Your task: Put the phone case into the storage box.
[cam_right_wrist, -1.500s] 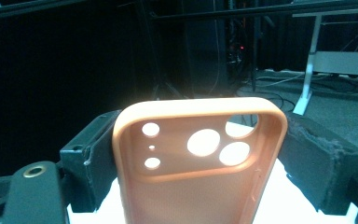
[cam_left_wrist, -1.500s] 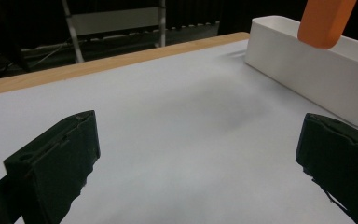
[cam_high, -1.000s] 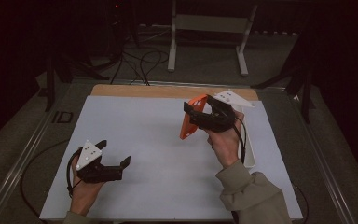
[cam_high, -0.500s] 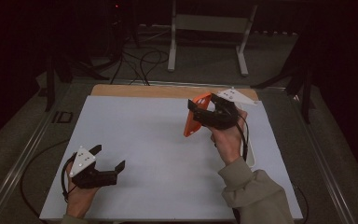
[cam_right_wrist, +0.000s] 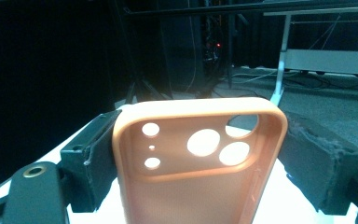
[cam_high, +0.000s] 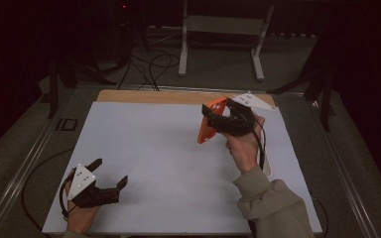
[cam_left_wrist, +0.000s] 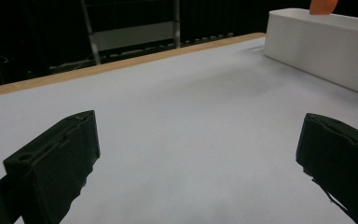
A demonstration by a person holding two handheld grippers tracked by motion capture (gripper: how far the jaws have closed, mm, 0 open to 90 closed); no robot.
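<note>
Orange phone case (cam_high: pixel 211 127) clamped edgewise in right gripper (cam_high: pixel 217 120), raised above bench (cam_high: pixel 168 148) far-right; left gripper (cam_high: pixel 110 179) released, near front-left edge.

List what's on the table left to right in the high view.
Left claw, open and empty → orange phone case, clamped in the right claw → grey plate on top of that claw.

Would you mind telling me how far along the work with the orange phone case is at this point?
Done: the orange phone case is off the table, clamped by its side edges in the right gripper, open side toward that gripper's camera. In hand: holding it raised. Left: the case is empty, and the left gripper hangs open over bare table, holding nothing.
</note>
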